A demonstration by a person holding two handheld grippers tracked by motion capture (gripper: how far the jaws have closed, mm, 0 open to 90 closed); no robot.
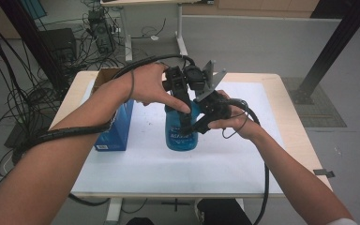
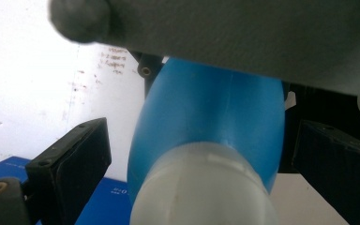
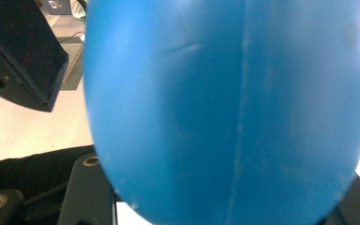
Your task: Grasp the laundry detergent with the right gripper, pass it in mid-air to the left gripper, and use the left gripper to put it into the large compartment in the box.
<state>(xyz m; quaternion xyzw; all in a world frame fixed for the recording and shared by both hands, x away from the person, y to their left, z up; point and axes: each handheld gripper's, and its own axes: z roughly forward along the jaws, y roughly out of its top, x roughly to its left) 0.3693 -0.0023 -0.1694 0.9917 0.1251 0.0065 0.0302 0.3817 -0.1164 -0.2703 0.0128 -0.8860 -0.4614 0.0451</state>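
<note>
High view: right gripper fingers clamp the blue bottle mid-desk — left gripper fingers apart around its white cap, uncapping seemingly pending.

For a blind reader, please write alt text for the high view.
A person's two hands work on an upright blue bottle mid-table: the left tool at its top, the right tool clamped on its side. A blue box stands left of it.

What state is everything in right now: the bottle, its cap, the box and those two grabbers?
blue bottle: upright on the table, capped.
white cap: on the bottle, untouched.
left hand-held gripper: open, jaws either side of the cap.
right hand-held gripper: shut on the bottle's body.
blue box: standing beside the bottle.
</note>
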